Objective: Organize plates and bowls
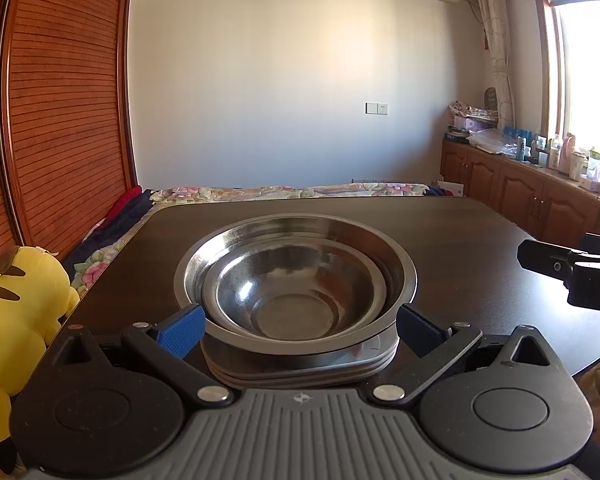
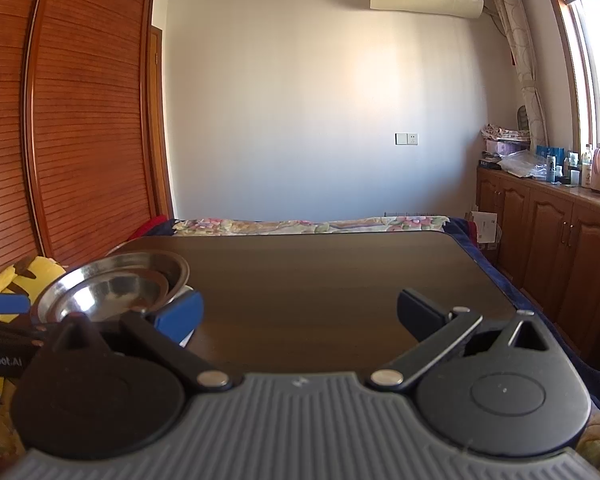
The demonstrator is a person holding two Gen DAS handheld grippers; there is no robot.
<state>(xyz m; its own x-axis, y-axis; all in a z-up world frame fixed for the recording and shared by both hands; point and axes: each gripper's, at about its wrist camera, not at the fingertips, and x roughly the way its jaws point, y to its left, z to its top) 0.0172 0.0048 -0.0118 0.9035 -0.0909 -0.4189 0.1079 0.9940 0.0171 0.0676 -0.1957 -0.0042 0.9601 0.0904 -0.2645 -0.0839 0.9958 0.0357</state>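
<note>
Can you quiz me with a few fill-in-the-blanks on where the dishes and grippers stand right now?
1. The small bowl sits inside the ____ bowl.
2. Both bowls rest on a stack of ____ on the dark table.
3. The left gripper is ____, its fingers either side of the stack.
4. The right gripper is open and holds ____.

Missing words: large; plates; open; nothing
</note>
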